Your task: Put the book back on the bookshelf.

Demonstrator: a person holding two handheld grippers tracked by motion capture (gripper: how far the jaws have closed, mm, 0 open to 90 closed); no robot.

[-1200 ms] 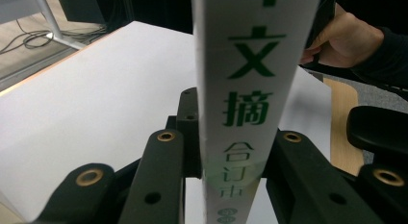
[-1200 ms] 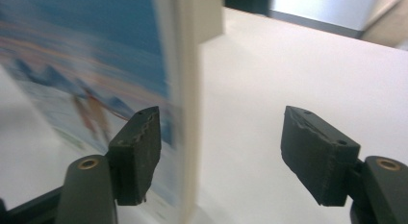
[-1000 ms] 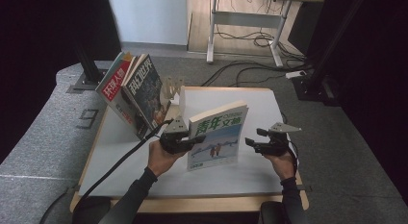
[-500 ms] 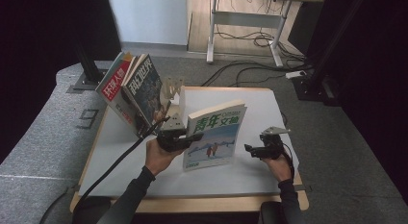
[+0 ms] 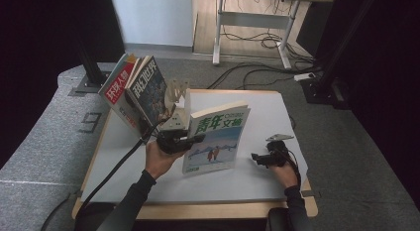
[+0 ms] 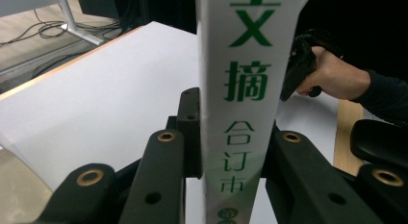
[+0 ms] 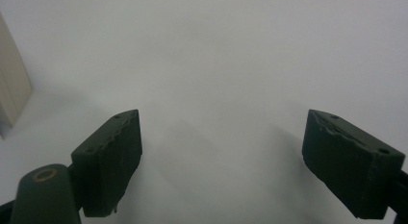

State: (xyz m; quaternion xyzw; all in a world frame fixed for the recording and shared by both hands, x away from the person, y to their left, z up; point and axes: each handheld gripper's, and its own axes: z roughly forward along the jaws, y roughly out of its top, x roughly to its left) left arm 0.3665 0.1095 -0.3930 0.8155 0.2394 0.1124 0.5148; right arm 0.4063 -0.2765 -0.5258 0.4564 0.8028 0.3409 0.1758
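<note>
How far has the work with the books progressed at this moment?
Done: two magazines lean in the rack. In hand: the left gripper clamps the green-titled book by its spine, upright. The right gripper is open, apart. Left: probably placing this book beside them.

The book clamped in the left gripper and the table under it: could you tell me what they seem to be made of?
Book: paper, with a seemingly glossy printed cover and a smooth white spine. Table: probably wood, judging by its tan edge, under a matte white sheet.
</note>
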